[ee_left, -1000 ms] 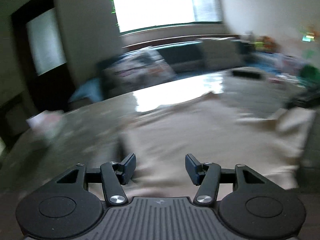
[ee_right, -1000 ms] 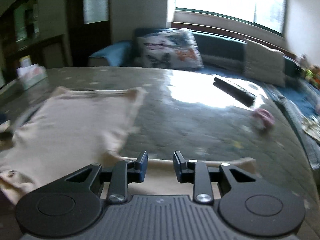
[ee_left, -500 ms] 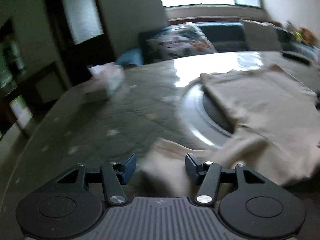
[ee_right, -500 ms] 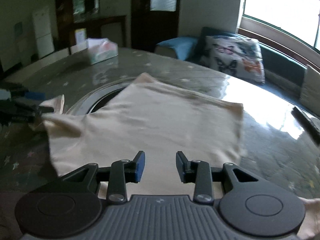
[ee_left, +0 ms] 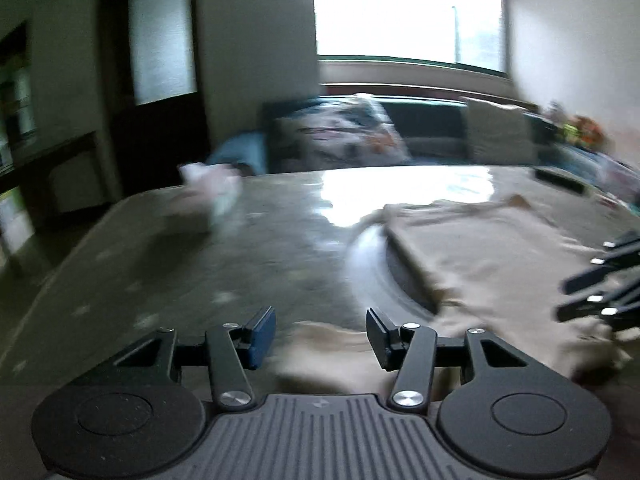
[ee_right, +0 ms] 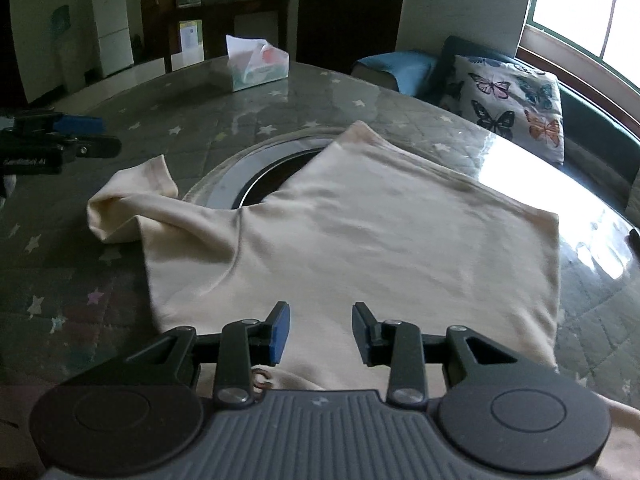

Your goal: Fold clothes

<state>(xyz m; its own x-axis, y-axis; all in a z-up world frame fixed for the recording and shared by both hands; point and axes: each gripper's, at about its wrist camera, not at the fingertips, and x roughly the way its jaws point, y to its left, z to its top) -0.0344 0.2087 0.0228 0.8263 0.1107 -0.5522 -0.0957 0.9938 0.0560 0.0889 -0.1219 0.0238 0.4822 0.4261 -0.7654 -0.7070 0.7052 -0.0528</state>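
Note:
A cream T-shirt [ee_right: 380, 232] lies spread on the round glass-topped table [ee_right: 280, 96], partly over the lazy-susan ring [ee_right: 248, 164]. Its left sleeve [ee_right: 132, 196] sticks out, bunched. My right gripper [ee_right: 320, 330] is open and empty, just above the shirt's near edge. My left gripper [ee_left: 320, 334] is open and empty, with the sleeve's cloth [ee_left: 324, 352] lying between and below its fingers. The shirt's body [ee_left: 500, 256] is blurred in the left wrist view. The left gripper also shows at the left of the right wrist view [ee_right: 60, 140], and the right gripper at the right edge of the left wrist view [ee_left: 604, 284].
A tissue box [ee_right: 256, 64] stands at the far side of the table. A dark remote [ee_left: 560, 180] lies near the table's right edge. A sofa with a butterfly cushion [ee_right: 516, 96] runs under the window behind the table.
Both views swung left and then steadied. My left gripper has come over the sleeve; my right gripper sits at the shirt's near edge. Both stay open.

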